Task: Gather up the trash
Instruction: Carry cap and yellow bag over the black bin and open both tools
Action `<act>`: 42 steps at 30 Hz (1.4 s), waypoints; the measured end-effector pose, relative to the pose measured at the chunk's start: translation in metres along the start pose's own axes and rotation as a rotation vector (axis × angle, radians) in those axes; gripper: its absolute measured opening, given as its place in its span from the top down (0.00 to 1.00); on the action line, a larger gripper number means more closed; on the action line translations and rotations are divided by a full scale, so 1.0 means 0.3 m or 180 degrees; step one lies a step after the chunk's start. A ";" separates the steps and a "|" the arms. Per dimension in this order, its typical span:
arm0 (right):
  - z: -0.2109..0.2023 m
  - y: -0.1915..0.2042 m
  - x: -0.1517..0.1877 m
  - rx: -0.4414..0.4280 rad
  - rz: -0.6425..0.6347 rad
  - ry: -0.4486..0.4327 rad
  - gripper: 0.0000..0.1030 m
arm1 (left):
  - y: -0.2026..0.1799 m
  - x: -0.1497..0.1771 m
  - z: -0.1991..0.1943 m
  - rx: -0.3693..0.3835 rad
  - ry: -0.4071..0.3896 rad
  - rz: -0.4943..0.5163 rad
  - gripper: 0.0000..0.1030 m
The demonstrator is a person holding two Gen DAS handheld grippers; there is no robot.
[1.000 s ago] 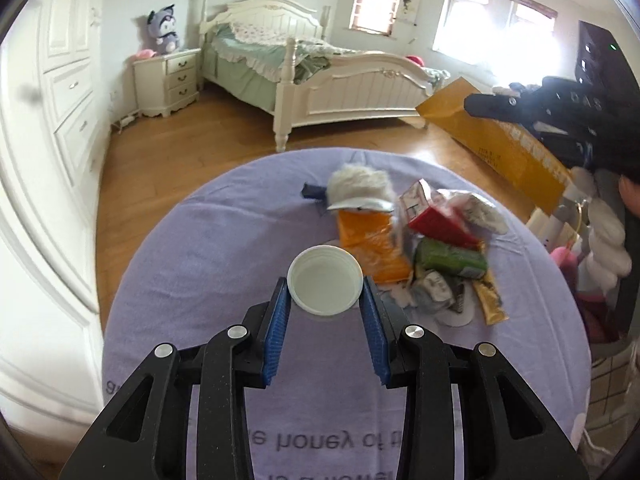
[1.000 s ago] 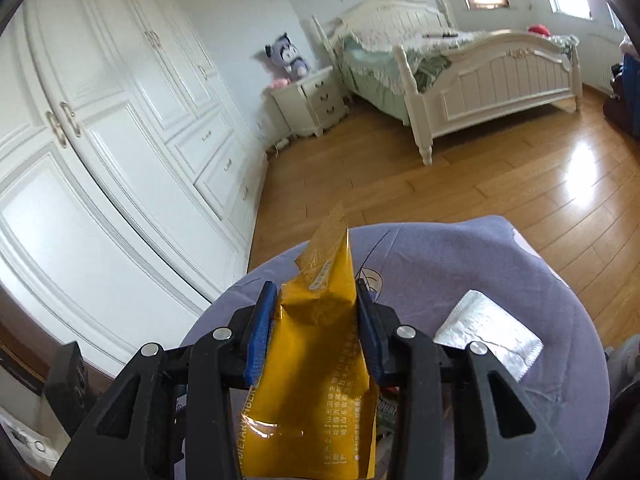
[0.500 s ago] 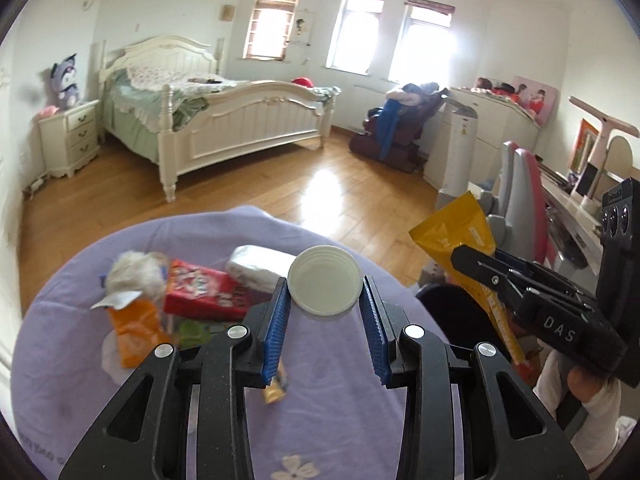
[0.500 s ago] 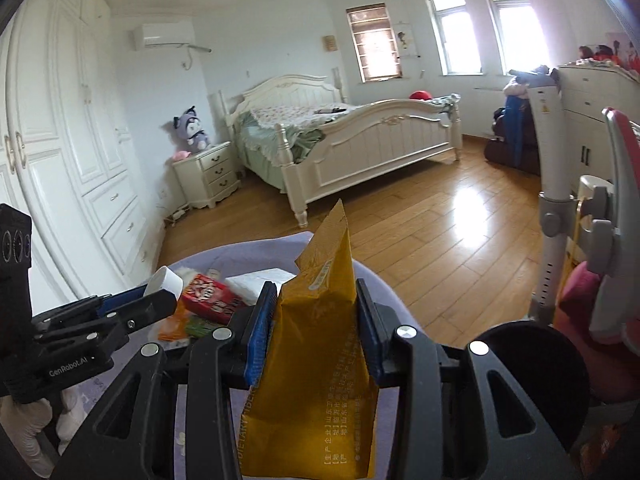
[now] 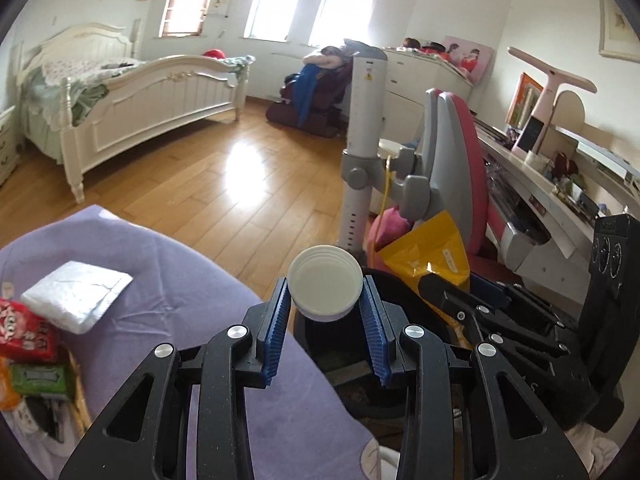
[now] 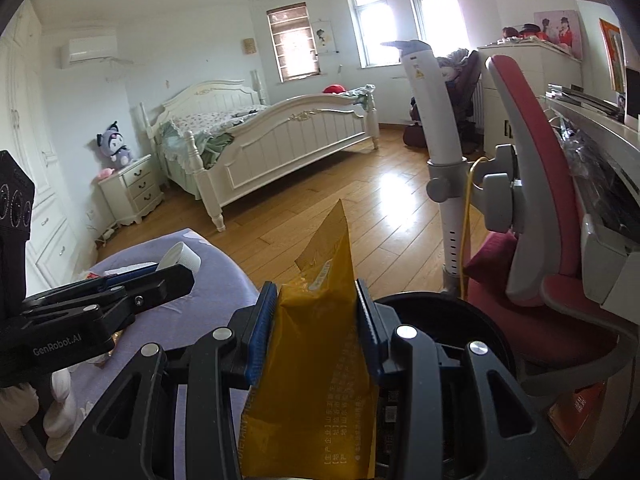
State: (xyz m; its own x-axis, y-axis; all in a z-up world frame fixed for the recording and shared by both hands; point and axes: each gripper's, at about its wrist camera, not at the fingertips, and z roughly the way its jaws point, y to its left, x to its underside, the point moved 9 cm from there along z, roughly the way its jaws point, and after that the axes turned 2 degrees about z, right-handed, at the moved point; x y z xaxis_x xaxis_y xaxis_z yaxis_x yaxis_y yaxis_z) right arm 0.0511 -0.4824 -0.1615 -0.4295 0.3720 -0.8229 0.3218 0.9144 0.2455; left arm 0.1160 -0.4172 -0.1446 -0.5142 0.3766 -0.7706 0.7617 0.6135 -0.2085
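Left hand-held gripper (image 5: 325,312) pinching a white lid (image 5: 324,289), right hand-held gripper (image 6: 316,320) clamping a yellow snack bag (image 6: 316,364), both poised over the black bin (image 6: 448,320) just ahead, apparently for dropping.

Count, both wrist views:

Grippers: two, left gripper (image 5: 325,312) and right gripper (image 6: 316,320).
White cap (image 5: 324,276): one, between the left jaws.
Yellow bag (image 6: 316,364): one, between the right jaws.
Black bin (image 6: 448,320): one, just ahead of both tools.
Wrappers left of the left gripper: three plain, silver pouch (image 5: 76,294), red packet (image 5: 24,332), green packet (image 5: 38,378); more at the frame edge, uncountable.
Windows: three.
Bed (image 6: 276,136): one.
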 end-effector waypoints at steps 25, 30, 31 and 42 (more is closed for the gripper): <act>0.083 -0.265 0.132 0.0611 0.0071 0.0351 0.62 | -0.181 0.041 0.361 0.0221 0.0483 0.0245 0.65; 0.105 -0.293 0.152 0.0685 0.0021 0.0417 0.62 | -0.181 0.051 0.398 0.0212 0.0545 0.0272 0.65; 0.108 -0.298 0.156 0.0700 0.0015 0.0429 0.62 | -0.182 0.054 0.404 0.0214 0.0557 0.0278 0.65; 0.128 -0.332 0.185 0.0804 -0.0020 0.0558 0.61 | -0.201 0.073 0.456 0.0256 0.0654 0.0322 0.65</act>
State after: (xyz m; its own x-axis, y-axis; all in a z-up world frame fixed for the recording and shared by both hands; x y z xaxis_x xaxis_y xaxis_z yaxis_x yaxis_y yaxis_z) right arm 0.0278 -0.5591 -0.2512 -0.5641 0.4084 -0.7176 0.5089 0.8564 0.0873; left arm 0.1127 -0.5409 -0.2313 -0.4969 0.5717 -0.6529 0.8380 0.5114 -0.1900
